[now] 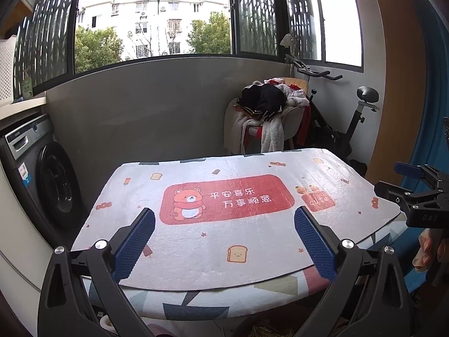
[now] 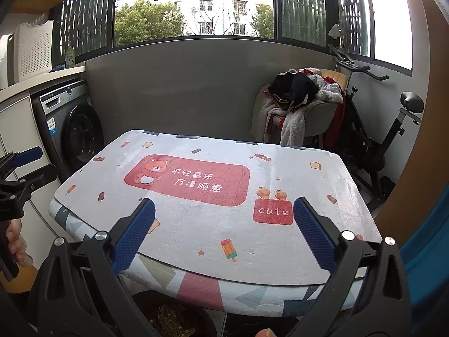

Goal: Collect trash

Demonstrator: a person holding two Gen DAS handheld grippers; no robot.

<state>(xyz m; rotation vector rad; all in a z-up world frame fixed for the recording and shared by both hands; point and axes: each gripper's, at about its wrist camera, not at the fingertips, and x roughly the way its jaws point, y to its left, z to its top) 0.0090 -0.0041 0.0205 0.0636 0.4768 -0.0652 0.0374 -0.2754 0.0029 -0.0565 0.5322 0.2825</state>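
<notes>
A table covered by a white mat with a red bear panel (image 1: 224,199) fills both views; the mat also shows in the right wrist view (image 2: 190,182). No trash shows on the mat. My left gripper (image 1: 224,224) is open and empty, held above the table's near edge. My right gripper (image 2: 224,219) is open and empty too, above the near edge further right. The right gripper also shows at the right edge of the left wrist view (image 1: 415,185), and the left gripper at the left edge of the right wrist view (image 2: 22,165). A dark round bin (image 2: 174,317) with yellowish scraps sits under the table's near edge.
A washing machine (image 1: 47,174) stands left of the table under a counter. A chair piled with clothes (image 1: 266,112) and an exercise bike (image 1: 350,118) stand behind the table at the right. A grey wall with windows runs along the back. A white perforated basket (image 2: 33,47) sits on the counter.
</notes>
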